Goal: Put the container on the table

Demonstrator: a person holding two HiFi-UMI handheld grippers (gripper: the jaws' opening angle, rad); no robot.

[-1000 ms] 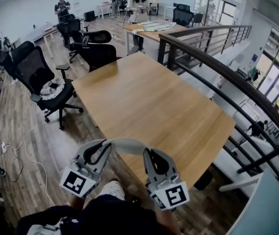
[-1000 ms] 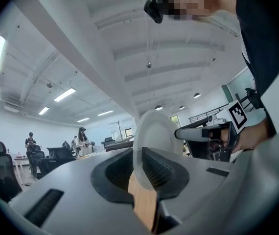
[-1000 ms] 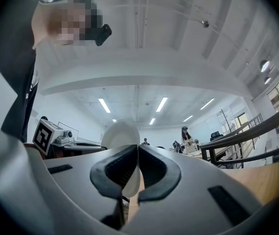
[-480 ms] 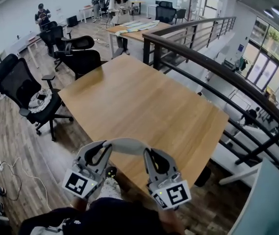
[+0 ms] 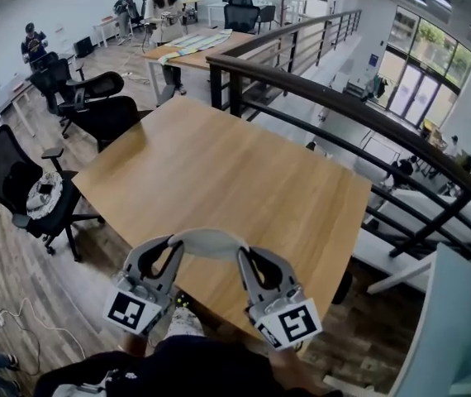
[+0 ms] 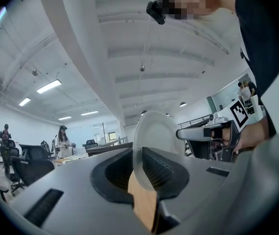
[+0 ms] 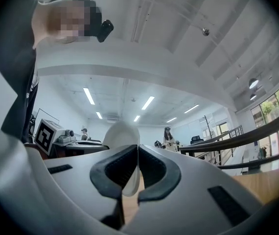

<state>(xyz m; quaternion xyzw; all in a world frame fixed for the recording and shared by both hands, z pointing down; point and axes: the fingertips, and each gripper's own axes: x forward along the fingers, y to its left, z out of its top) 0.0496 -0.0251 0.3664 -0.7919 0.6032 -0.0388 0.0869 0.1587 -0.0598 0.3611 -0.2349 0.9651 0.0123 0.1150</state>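
The left gripper [image 5: 172, 250] and right gripper [image 5: 250, 260] fingers clamp the container [image 5: 209, 242] (opposite rims) between them.

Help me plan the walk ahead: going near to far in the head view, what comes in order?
White container → wooden table → far table with papers → standing person.

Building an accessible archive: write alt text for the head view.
The left tongs and right tongs, both hand-held, grip a pale, shallow container by opposite rims, seen against the near part of a wooden table. Black office chairs stand to the left, and a dark railing runs along the right.
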